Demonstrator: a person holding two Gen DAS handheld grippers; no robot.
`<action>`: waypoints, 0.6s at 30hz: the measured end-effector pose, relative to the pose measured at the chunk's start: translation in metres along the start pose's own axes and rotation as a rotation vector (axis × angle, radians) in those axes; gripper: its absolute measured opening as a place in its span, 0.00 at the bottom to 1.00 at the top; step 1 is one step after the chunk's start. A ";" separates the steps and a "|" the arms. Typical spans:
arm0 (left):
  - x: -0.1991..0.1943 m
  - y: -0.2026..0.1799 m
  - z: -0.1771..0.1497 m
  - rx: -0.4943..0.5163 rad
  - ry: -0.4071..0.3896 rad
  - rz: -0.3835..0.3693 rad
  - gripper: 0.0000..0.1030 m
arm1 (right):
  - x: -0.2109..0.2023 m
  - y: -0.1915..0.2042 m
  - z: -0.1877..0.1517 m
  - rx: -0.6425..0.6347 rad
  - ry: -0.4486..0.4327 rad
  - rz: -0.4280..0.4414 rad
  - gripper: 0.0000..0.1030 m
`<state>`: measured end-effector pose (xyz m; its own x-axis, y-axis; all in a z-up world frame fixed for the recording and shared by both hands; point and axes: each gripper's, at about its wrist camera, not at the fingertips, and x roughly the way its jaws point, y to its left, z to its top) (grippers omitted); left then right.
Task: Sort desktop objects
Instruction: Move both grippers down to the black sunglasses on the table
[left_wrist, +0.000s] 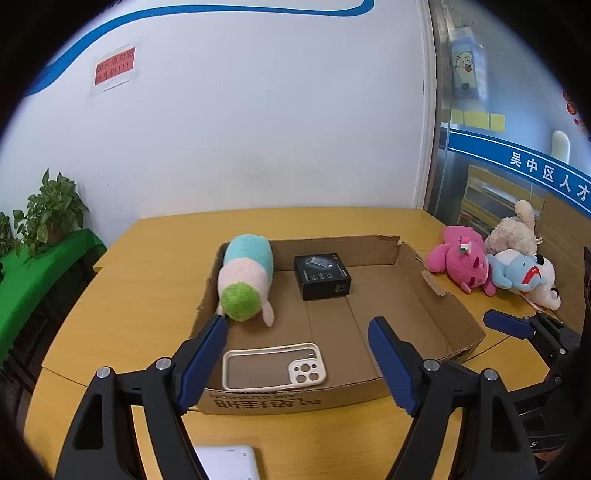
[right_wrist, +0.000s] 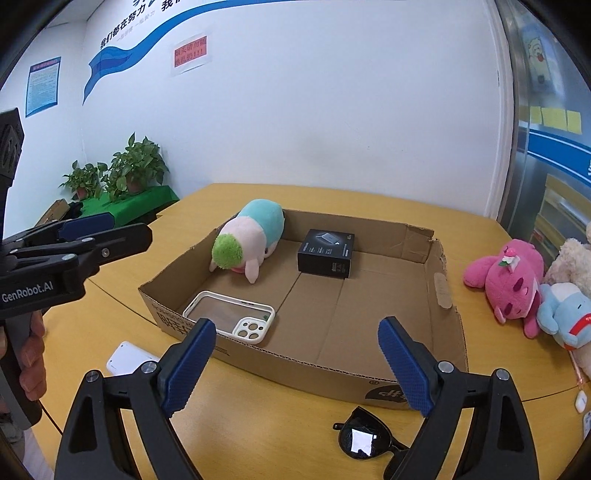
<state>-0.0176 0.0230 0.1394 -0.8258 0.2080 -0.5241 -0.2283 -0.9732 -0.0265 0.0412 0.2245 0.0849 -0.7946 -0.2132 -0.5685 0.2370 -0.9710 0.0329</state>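
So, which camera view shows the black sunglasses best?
The right wrist view: the sunglasses lie on the table in front of the cardboard box, near the right gripper. The left wrist view does not show them.

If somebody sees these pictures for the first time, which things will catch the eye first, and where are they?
The shallow brown cardboard box in the middle of the yellow wooden table draws the eye first. Inside it lie a green-headed pink and teal plush toy at the far left, a small black carton toward the back, and a white phone case at the near left. A bright pink plush toy lies on the table to the right of the box.
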 end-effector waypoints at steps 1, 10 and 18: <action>0.001 -0.002 -0.001 0.001 0.001 -0.003 0.77 | 0.000 -0.002 -0.001 0.001 -0.001 0.004 0.88; 0.035 -0.028 -0.050 -0.078 0.151 -0.165 0.77 | -0.003 -0.079 -0.055 -0.034 0.127 0.082 0.88; 0.079 -0.066 -0.091 -0.113 0.316 -0.298 0.77 | 0.030 -0.154 -0.135 0.078 0.360 0.123 0.65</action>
<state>-0.0207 0.0945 0.0228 -0.5301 0.4580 -0.7136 -0.3600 -0.8835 -0.2996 0.0564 0.3825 -0.0482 -0.5129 -0.2900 -0.8080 0.2642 -0.9489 0.1728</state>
